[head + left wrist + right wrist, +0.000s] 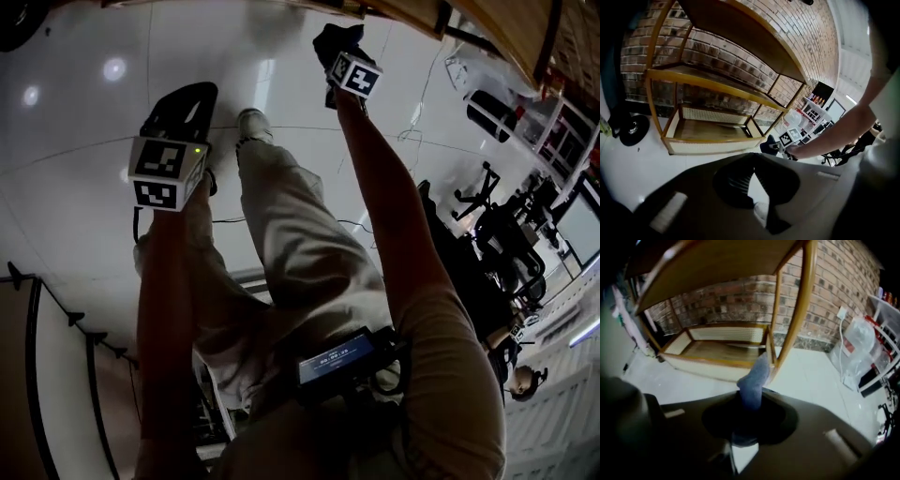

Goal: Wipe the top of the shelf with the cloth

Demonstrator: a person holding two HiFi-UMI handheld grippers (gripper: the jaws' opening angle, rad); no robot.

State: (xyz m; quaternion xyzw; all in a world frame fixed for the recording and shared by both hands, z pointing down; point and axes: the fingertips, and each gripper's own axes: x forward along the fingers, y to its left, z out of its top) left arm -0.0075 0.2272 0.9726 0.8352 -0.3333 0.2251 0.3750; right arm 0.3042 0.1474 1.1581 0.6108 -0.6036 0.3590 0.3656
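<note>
- Left tool (753,155): jaws together, nothing between them, hanging idle over the white floor (628,173).
- Right tool (749,394): clamped on the blue cloth (755,376), which sticks up out of the jaws as a narrow bunch.
- Cloth is in the air, not touching the shelf (794,319); we judge wiping not yet started.
- The shelf's front post stands just behind the cloth, and the top board (717,263) sits above the tool.
- Brick wall (740,296) behind the shelf.
- Risk: the bunched cloth means little contact area, so we may smear only a strip.
- Risk: the small pinch may let the cloth slip when dragged.
- Risk: lifting could knock the tool on the post or board edge.
</note>
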